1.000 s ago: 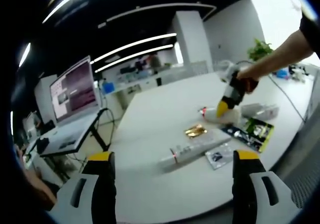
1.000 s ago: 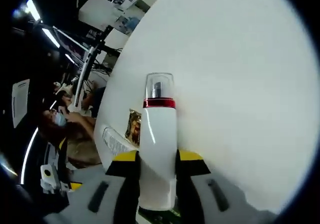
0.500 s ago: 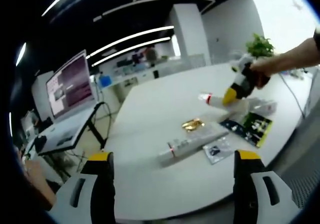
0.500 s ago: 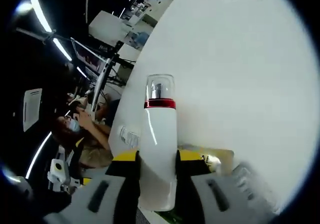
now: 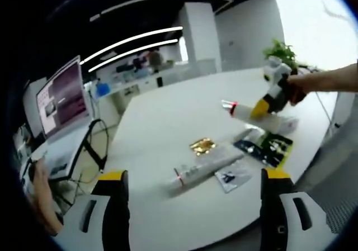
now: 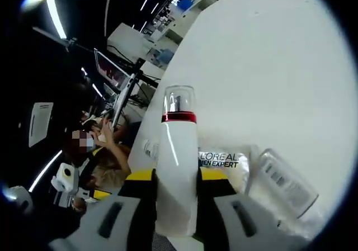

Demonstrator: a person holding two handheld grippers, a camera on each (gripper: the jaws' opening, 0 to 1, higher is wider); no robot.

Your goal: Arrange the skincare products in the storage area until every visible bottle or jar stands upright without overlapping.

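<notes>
Right now the right gripper (image 6: 176, 190) clamps a white bottle (image 6: 177, 167) — left gripper (image 5: 193, 206) gapes wide, empty, above the table (image 5: 162, 122).

The bottle (image 6: 177, 173) is white with a red band and clear cap. On the white table (image 5: 168, 122), beside it, lie a gold packet (image 5: 202, 146) and a dark green-printed sachet (image 5: 264, 148).

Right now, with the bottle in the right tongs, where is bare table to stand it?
The table is bare beyond the gold sachet and long tube, toward the far edge. It is crowded near the right tongs holding the white bottle: dark packet, clear bottle.
</notes>
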